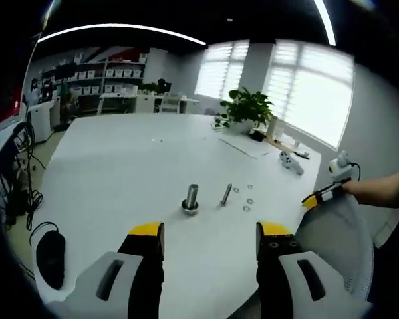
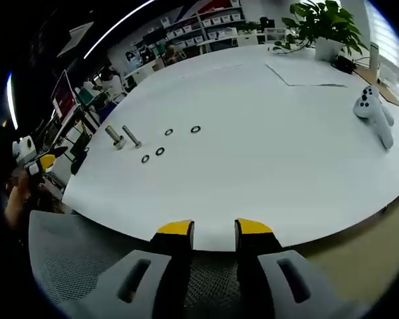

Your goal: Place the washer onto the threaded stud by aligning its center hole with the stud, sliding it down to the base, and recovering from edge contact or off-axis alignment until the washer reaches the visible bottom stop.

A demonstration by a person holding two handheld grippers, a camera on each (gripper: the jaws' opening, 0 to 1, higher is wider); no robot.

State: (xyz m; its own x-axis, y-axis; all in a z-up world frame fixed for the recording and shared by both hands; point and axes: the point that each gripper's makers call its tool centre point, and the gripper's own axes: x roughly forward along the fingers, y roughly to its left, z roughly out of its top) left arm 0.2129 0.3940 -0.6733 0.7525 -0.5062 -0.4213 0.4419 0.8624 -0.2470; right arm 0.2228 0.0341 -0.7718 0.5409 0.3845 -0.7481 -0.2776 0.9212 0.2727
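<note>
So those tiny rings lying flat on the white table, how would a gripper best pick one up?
Probably by its outer rim, coming straight down from above. Each washer lies flat on the table, so only its thin edge offers the jaws two opposite sides. The one farthest from the upright stud sits apart from the others, leaving room for open jaws either side.

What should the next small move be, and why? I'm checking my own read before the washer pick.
Probably bring the right gripper forward to one of the loose washers. Its jaws are open and empty, still at the table edge, while the washers lie flat beside the upright stud, none on it yet.
</note>
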